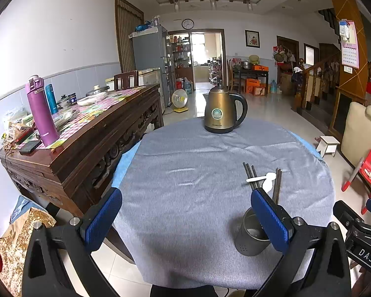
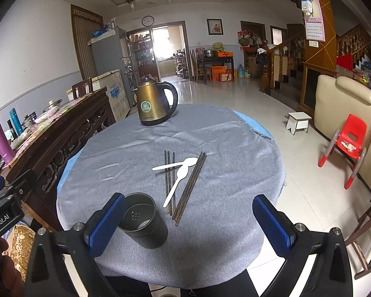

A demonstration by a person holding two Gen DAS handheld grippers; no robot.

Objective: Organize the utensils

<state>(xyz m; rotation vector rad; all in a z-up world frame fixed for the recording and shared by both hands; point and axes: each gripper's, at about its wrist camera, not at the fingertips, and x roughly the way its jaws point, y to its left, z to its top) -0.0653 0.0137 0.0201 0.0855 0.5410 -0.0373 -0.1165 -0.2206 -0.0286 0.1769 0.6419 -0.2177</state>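
A dark metal utensil holder stands upright and empty near the front of the round table; it also shows in the left wrist view, partly behind my left gripper's right finger. Beyond it lie two white spoons and two groups of dark chopsticks flat on the grey cloth. The spoons show in the left wrist view too. My left gripper is open and empty, left of the holder. My right gripper is open and empty, just in front of the holder and chopsticks.
A bronze electric kettle stands at the far side of the table. A wooden sideboard with a purple bottle and clutter runs along the left. A red child's chair and a white stool stand on the floor to the right.
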